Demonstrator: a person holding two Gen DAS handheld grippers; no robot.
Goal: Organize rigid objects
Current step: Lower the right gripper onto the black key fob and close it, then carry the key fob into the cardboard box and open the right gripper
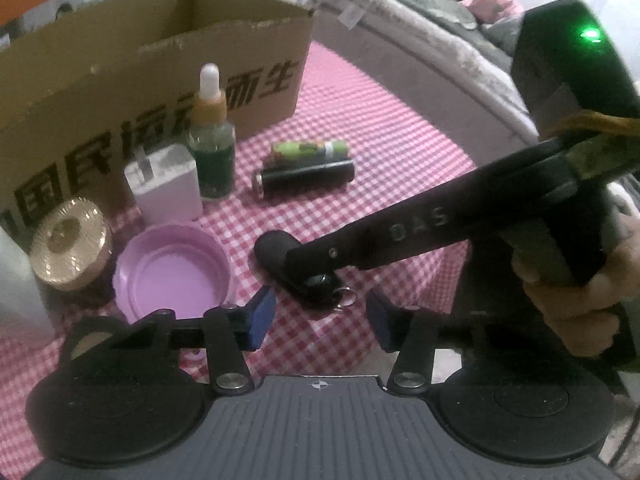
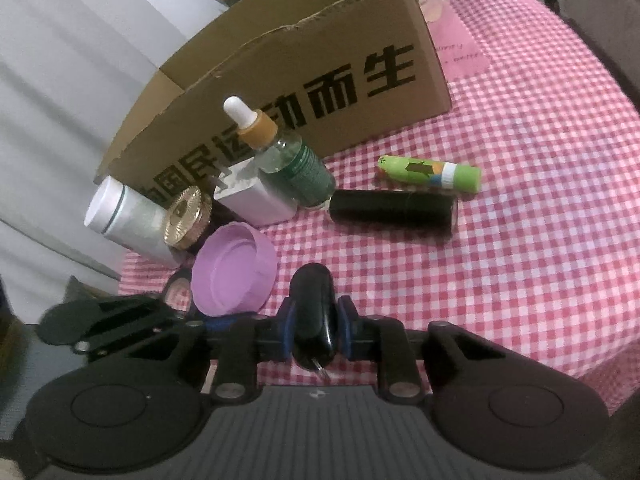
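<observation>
Between the right gripper's [image 2: 314, 330] closed blue pads: black key fob [image 2: 312, 308], on the checked cloth, long axis pointing ahead toward the box [image 2: 280, 80]; left gripper [image 1: 320, 318] half-open, empty, just behind.

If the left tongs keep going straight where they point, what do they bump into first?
Probably the black key fob, lying just ahead of the left tongs. The right tongs already grip it, so they might touch those too. Depth is hard to judge.
</observation>
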